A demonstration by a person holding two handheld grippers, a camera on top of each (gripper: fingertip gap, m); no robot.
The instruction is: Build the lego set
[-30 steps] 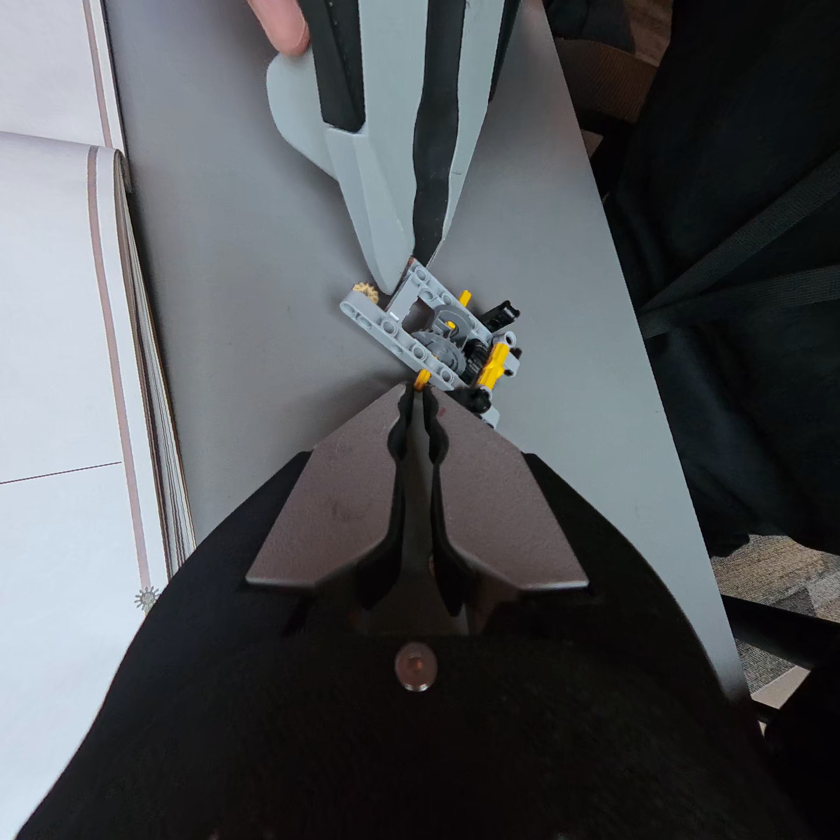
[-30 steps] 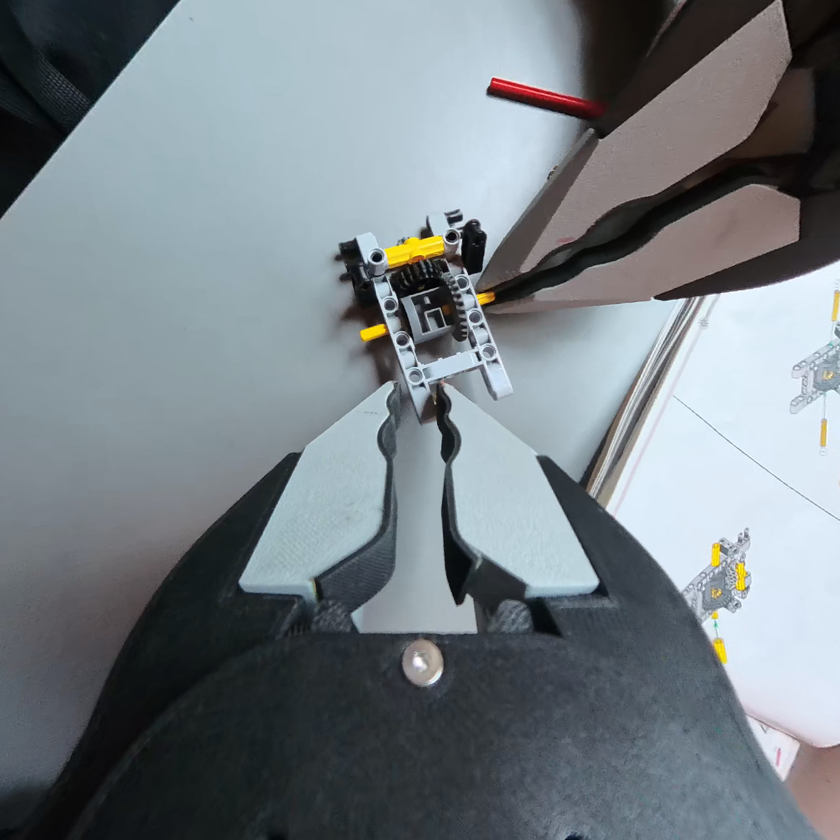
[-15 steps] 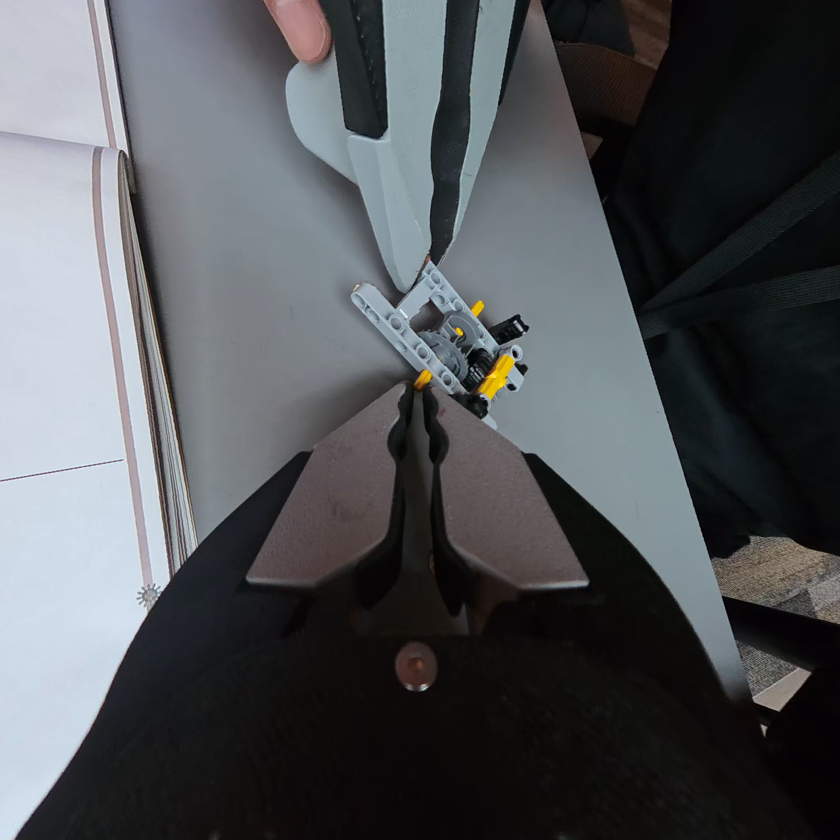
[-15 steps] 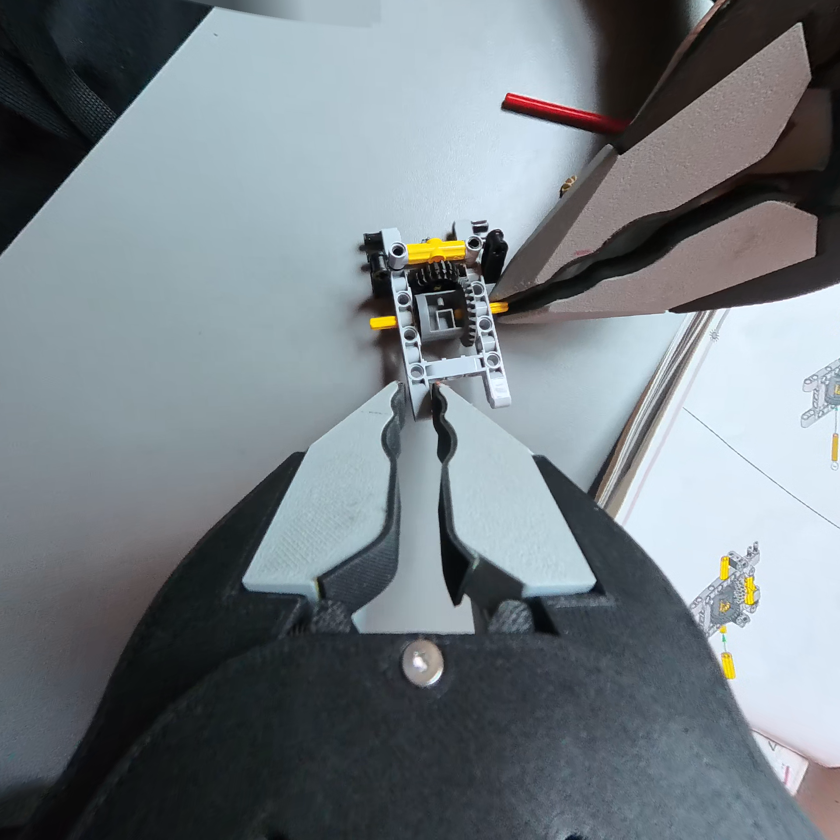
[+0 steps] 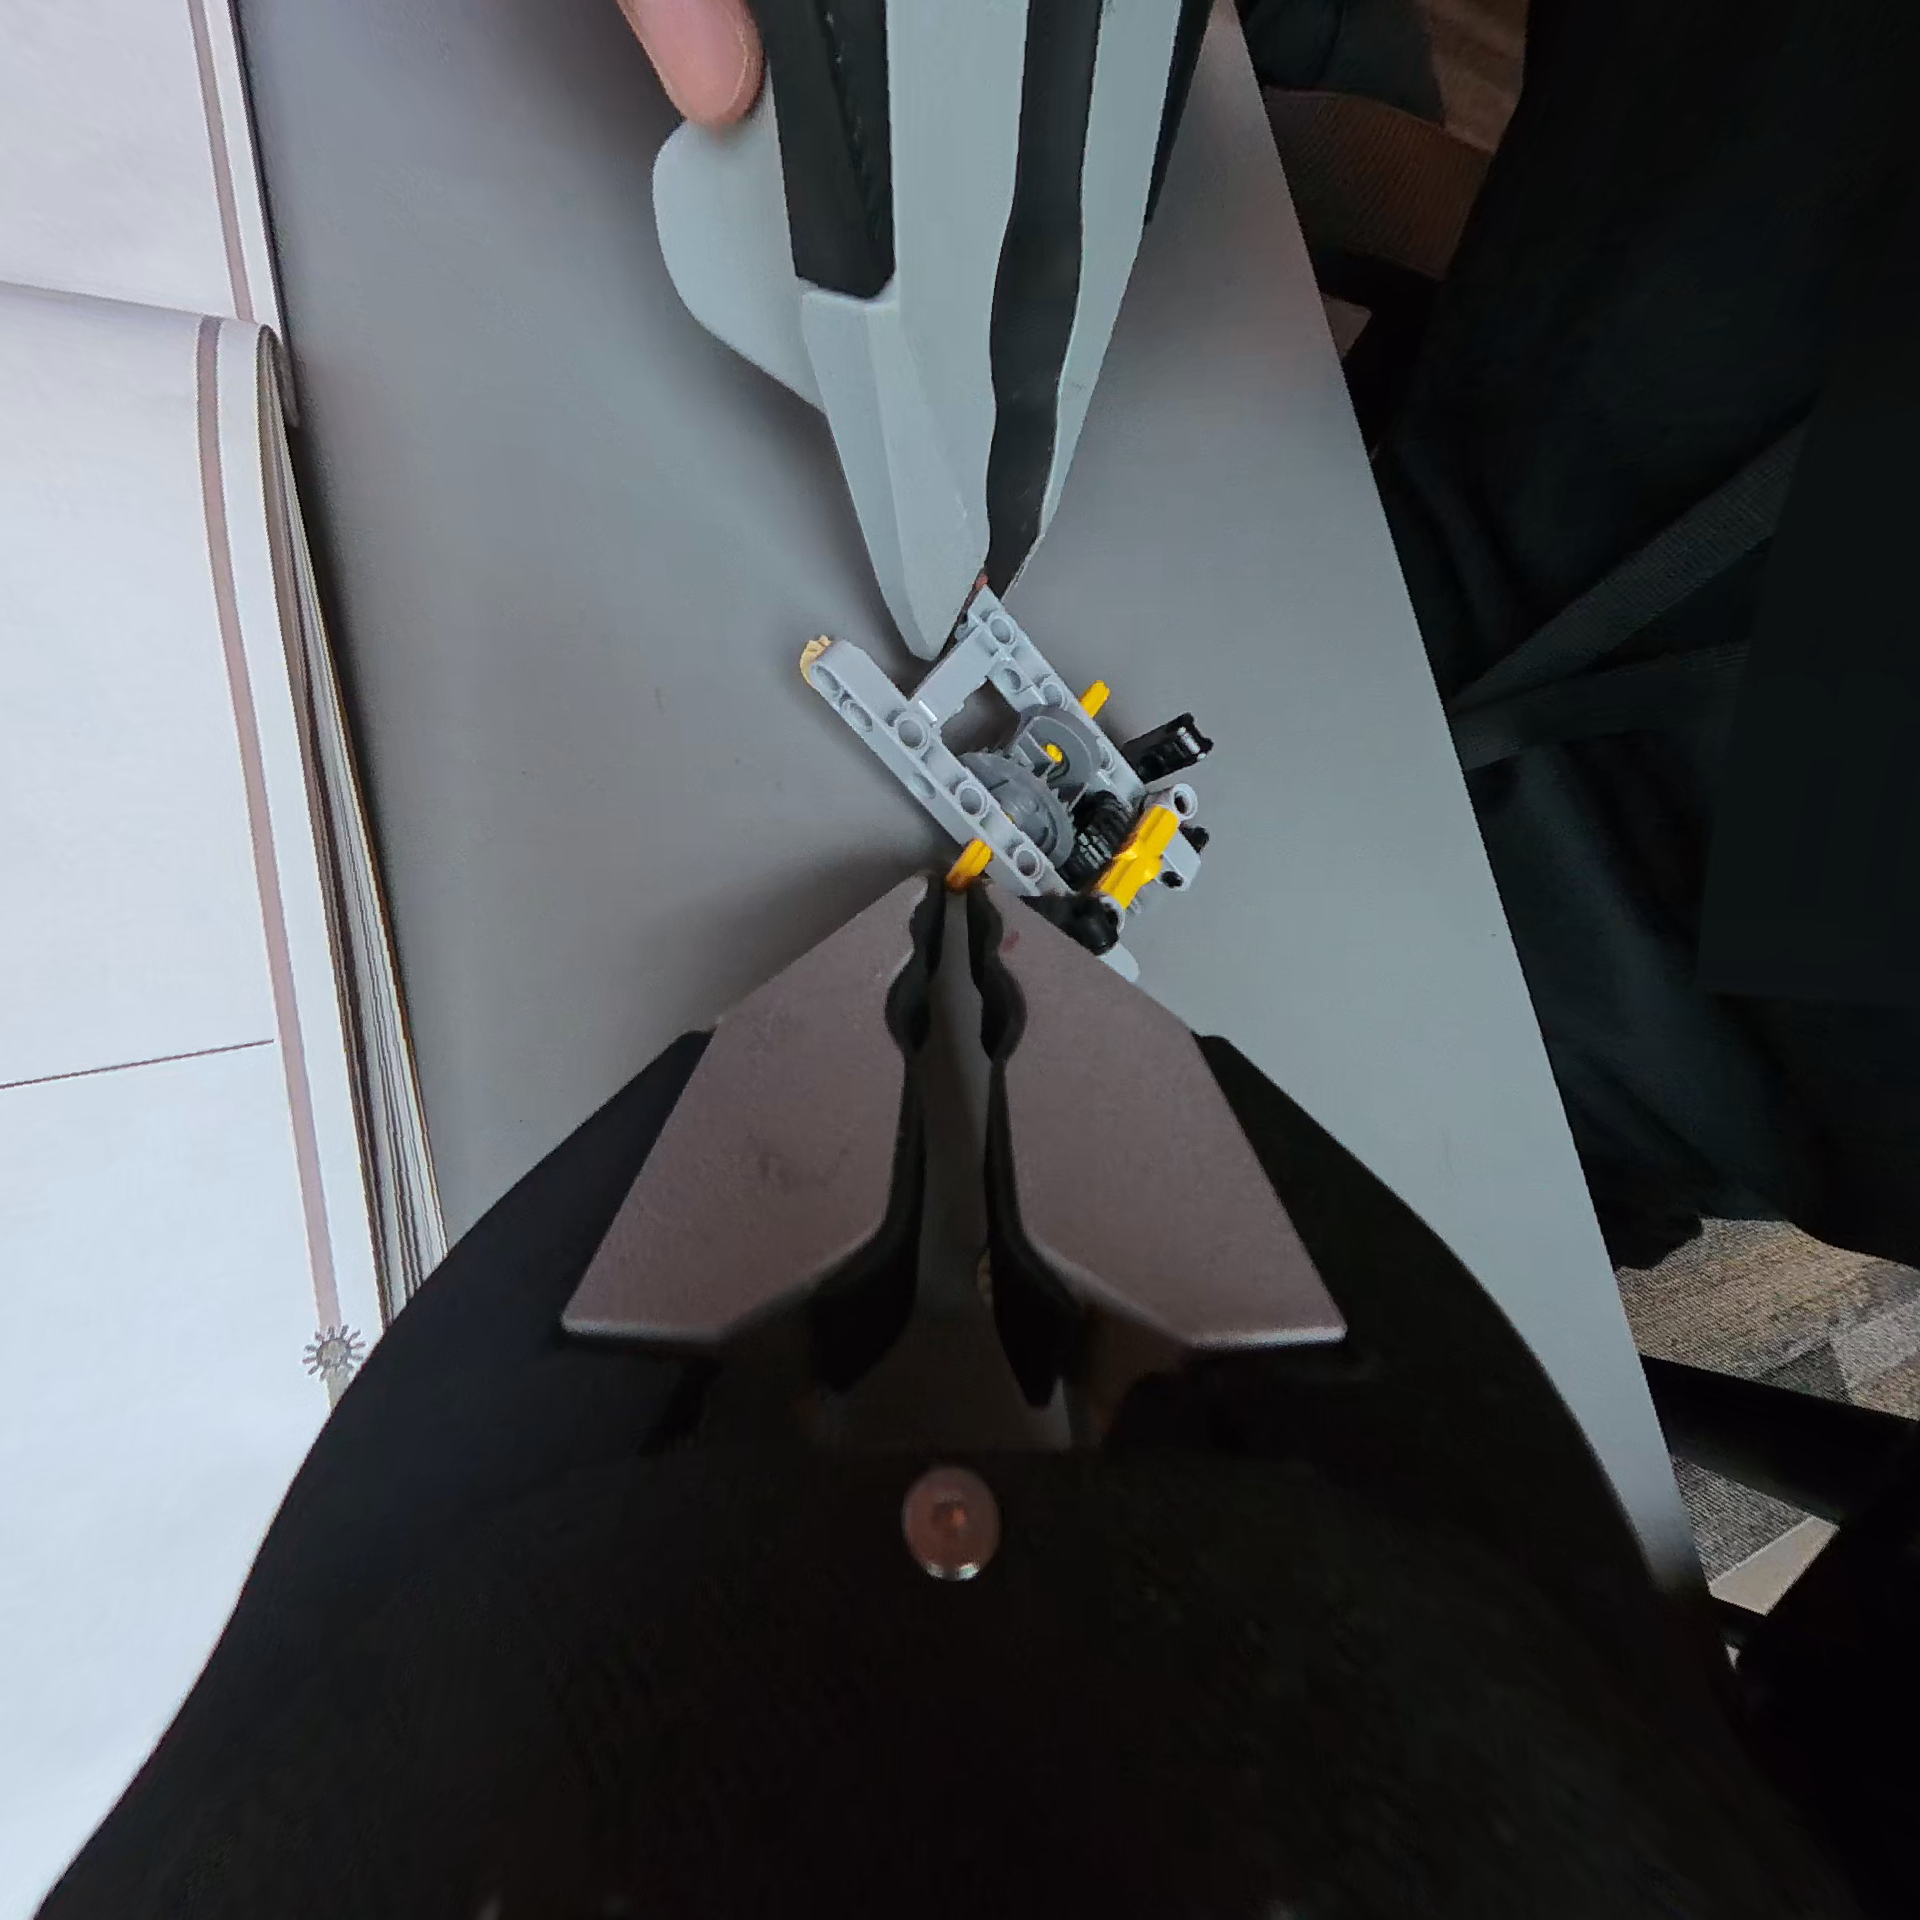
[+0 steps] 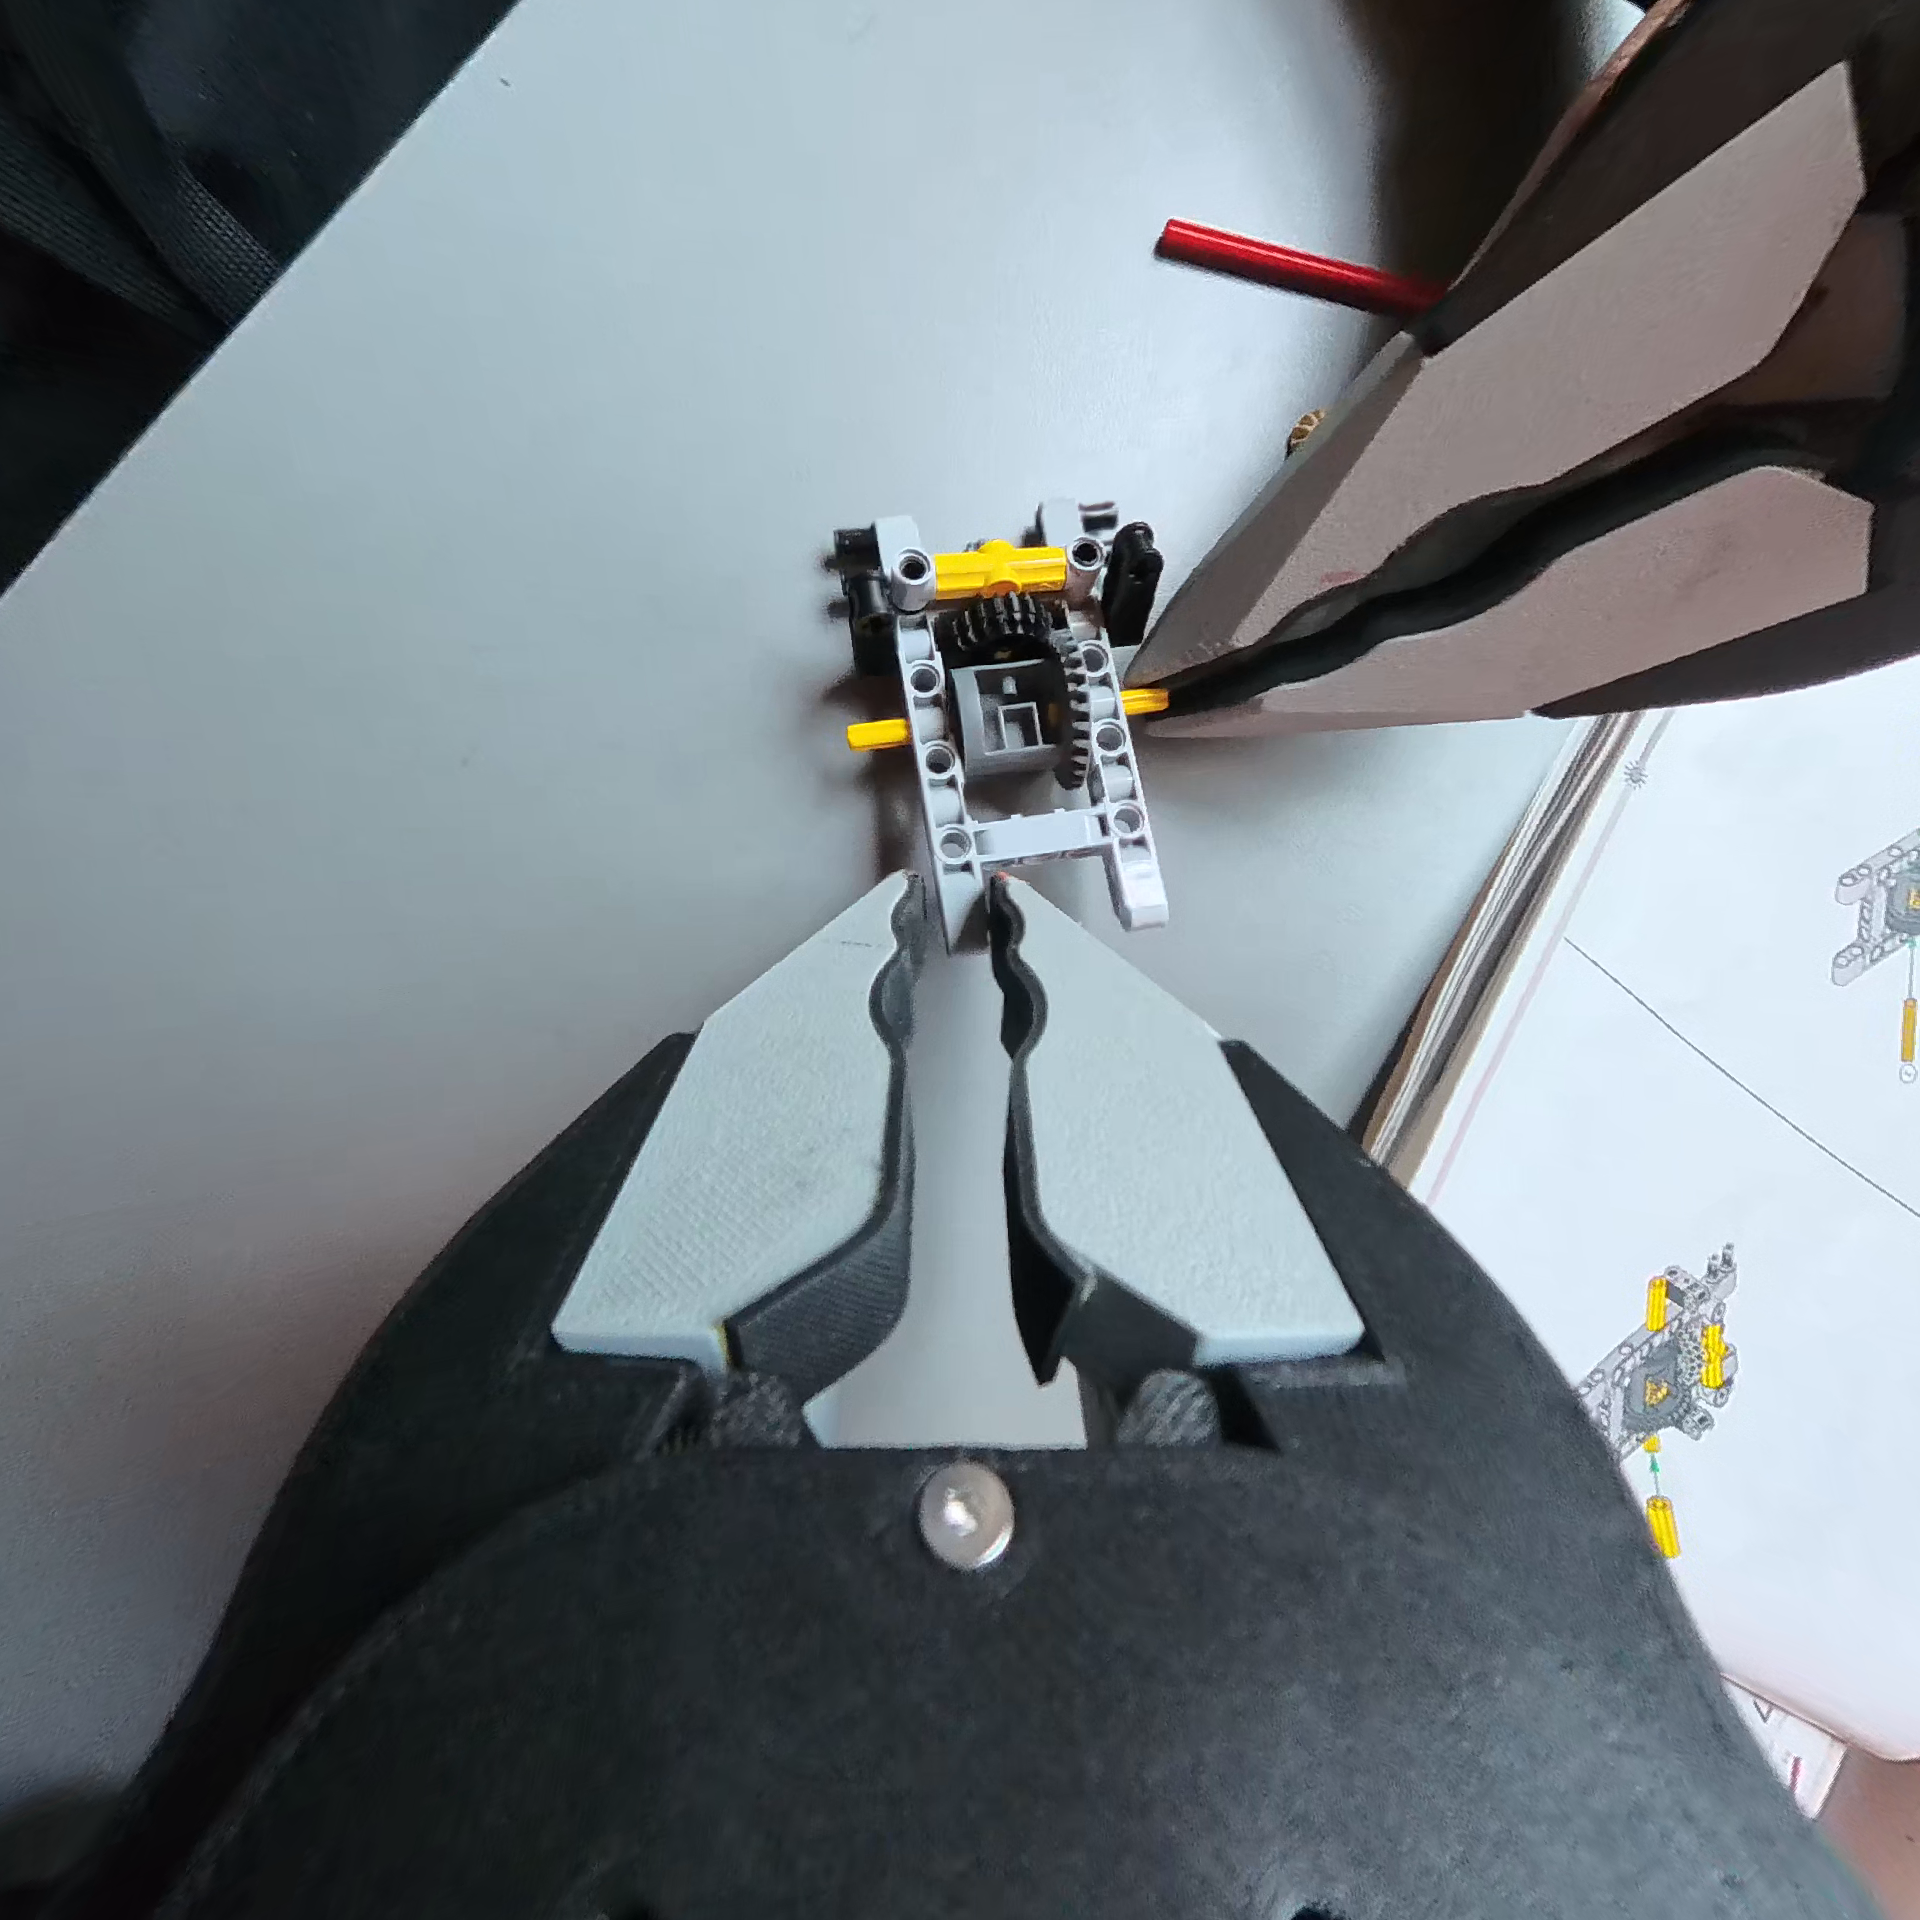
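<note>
A small lego assembly [image 5: 997,769], a light grey frame with grey and black gears, a yellow axle and black connectors, sits just above the grey table [image 5: 540,623]. My left gripper [image 5: 951,899], with dark fingers, is shut on one end of the yellow axle [image 5: 968,862]. My right gripper [image 6: 951,899], with light grey fingers, is shut on a leg of the frame [image 6: 1023,727]. In the right wrist view the left gripper [image 6: 1153,707] comes in from the right and pinches the axle stub. In the left wrist view the right gripper [image 5: 971,613] reaches down from the top.
An open instruction booklet [image 5: 125,727] lies beside the assembly and also shows in the right wrist view [image 6: 1714,1039]. A red axle [image 6: 1288,270] and a small tan gear [image 6: 1304,424] lie farther back. The table edge [image 5: 1455,935] runs close by, with dark fabric beyond. A fingertip [image 5: 707,62] rests on the right gripper. My right fingertips sit around 5 cm from my left ones.
The right gripper's fingers have closed tighter on the frame leg. The assembly has turned slightly and now sits squarer to the right gripper. The left gripper keeps its hold on the axle.
</note>
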